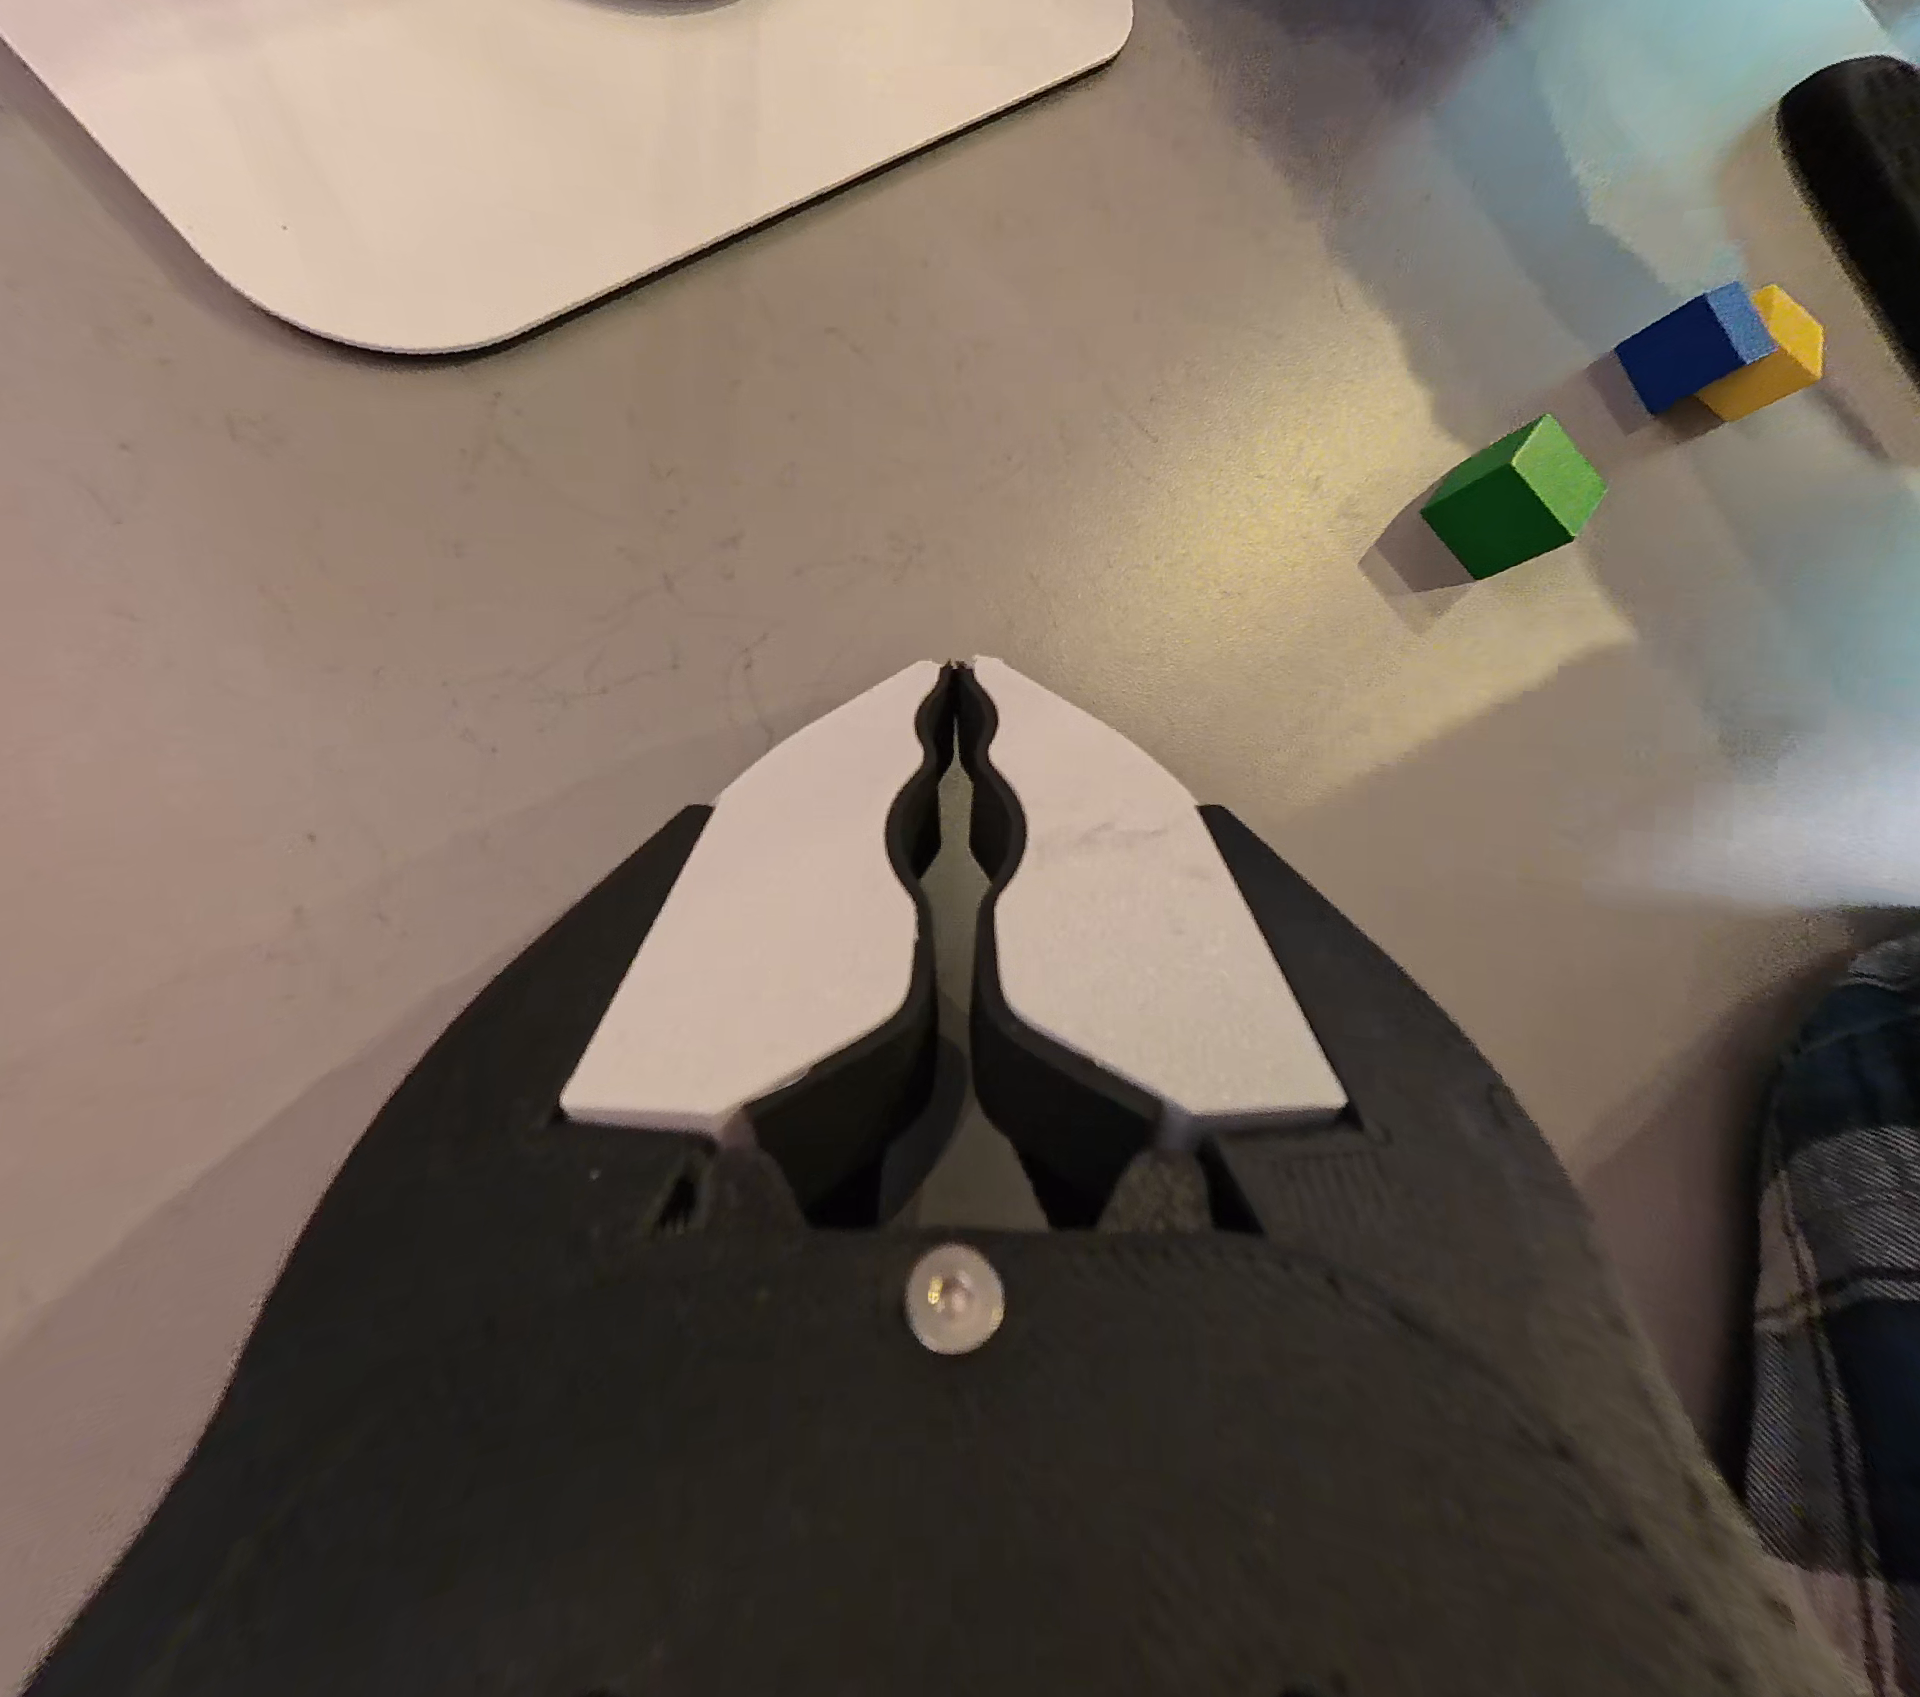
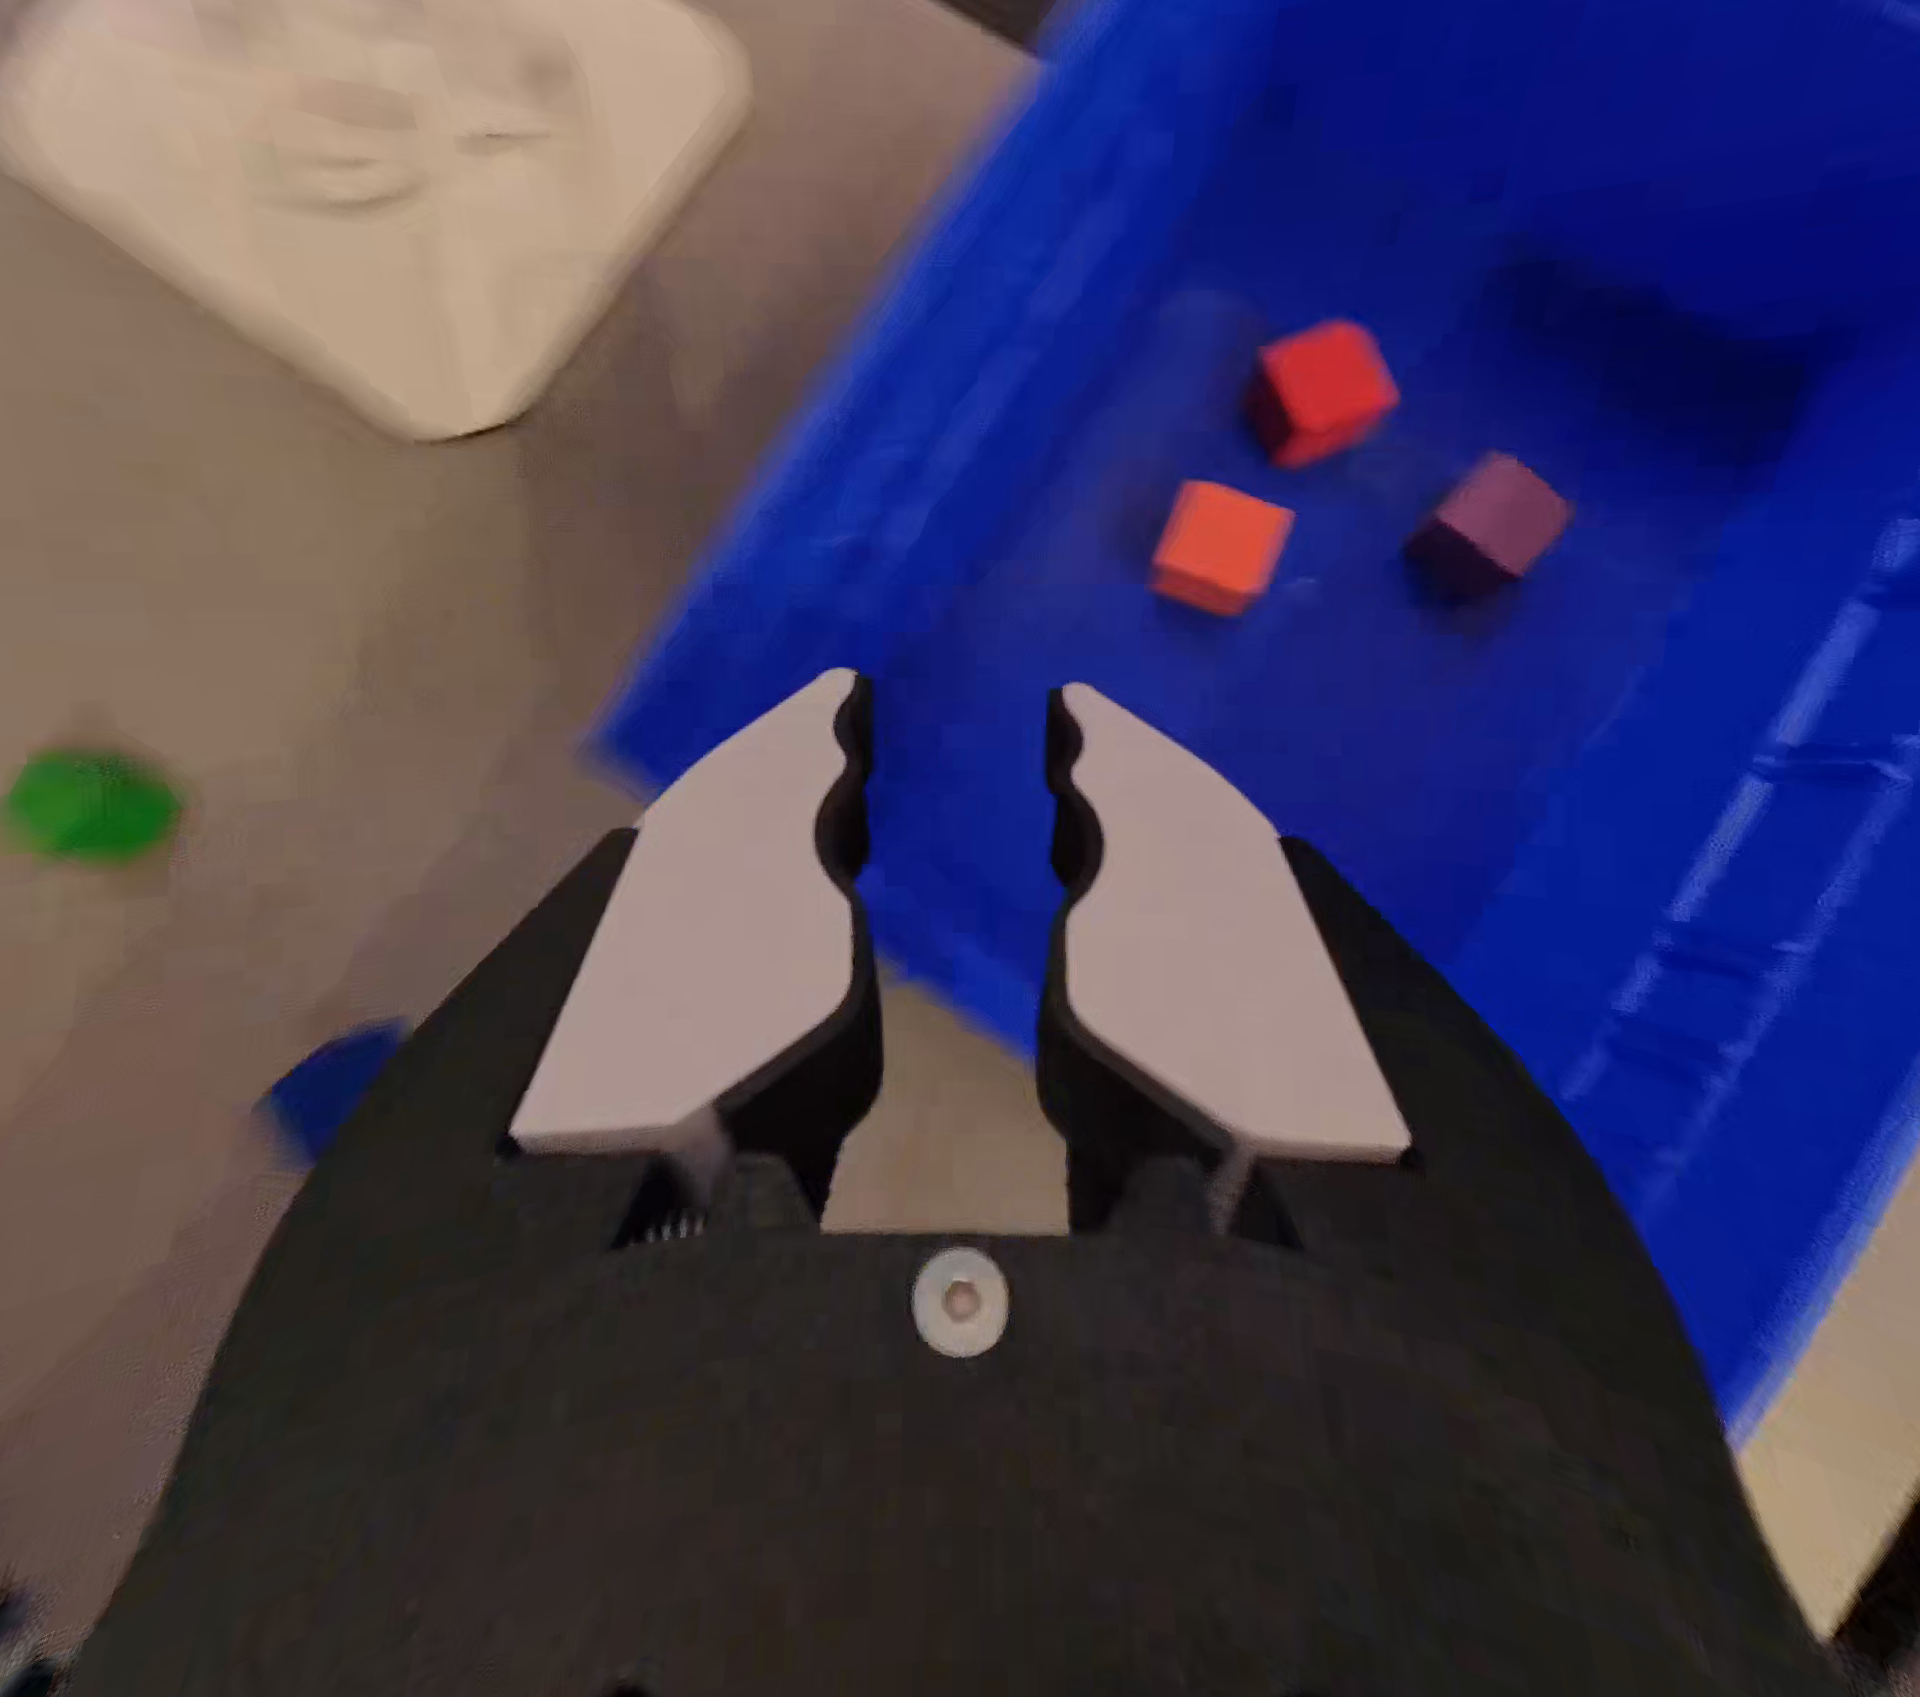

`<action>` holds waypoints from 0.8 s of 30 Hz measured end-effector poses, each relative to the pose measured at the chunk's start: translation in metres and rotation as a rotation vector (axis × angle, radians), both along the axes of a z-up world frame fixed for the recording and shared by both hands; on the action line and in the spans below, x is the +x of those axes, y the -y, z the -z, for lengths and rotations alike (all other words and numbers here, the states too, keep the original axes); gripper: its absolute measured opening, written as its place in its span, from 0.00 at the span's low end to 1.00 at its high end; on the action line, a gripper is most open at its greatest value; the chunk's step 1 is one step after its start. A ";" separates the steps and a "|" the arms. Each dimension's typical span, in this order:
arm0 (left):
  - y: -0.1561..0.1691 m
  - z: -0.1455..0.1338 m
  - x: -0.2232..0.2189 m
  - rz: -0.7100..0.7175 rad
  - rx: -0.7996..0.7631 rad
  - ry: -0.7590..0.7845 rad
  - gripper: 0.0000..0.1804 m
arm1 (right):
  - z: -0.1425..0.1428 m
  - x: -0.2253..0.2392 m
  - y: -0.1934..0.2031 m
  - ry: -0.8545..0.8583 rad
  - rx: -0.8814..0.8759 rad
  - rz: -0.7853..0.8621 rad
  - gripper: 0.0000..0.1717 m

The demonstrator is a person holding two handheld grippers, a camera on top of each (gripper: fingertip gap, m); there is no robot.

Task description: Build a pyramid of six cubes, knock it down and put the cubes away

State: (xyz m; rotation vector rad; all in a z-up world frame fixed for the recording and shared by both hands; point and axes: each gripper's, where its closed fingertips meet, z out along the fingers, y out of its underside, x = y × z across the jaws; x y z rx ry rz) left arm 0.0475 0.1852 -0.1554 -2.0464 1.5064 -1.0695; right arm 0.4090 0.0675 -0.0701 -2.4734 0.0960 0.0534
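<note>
Inside bin [image 2: 1351,89], at 1 o'clock of right tongs [image 2: 956,691]: red [image 2: 1325,390], orange [image 2: 1221,546], purple [image 2: 1491,525] cubes stowed. Left to stow, on grey table [image 1: 727,504] at 2 o'clock of left tongs [image 1: 954,668]: green [image 1: 1512,499], blue [image 1: 1683,348], yellow [image 1: 1777,354] cubes. Right tongs parted, empty, over bin. Left tongs closed, empty. White mat [image 1: 623,120] at 11 o'clock.

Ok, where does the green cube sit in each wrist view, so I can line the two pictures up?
Left wrist view: the green cube lies on the grey table at the right, just below-left of the touching blue and yellow cubes.
Right wrist view: the green cube is a blurred shape at the far left edge, on the table.
Shared landmark: the white board, upper left in both.
</note>
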 end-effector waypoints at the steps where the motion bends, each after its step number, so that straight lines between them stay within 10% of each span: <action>1: 0.000 0.000 0.000 0.000 -0.001 0.000 0.00 | -0.012 -0.026 0.013 -0.018 0.028 -0.085 0.16; 12: 0.000 -0.001 0.000 0.003 -0.042 0.007 0.00 | 0.068 -0.182 0.123 0.000 -0.210 -0.625 0.35; 24: 0.000 -0.001 0.000 0.002 -0.059 0.010 0.00 | 0.080 -0.178 0.120 -0.046 -0.256 -0.187 0.29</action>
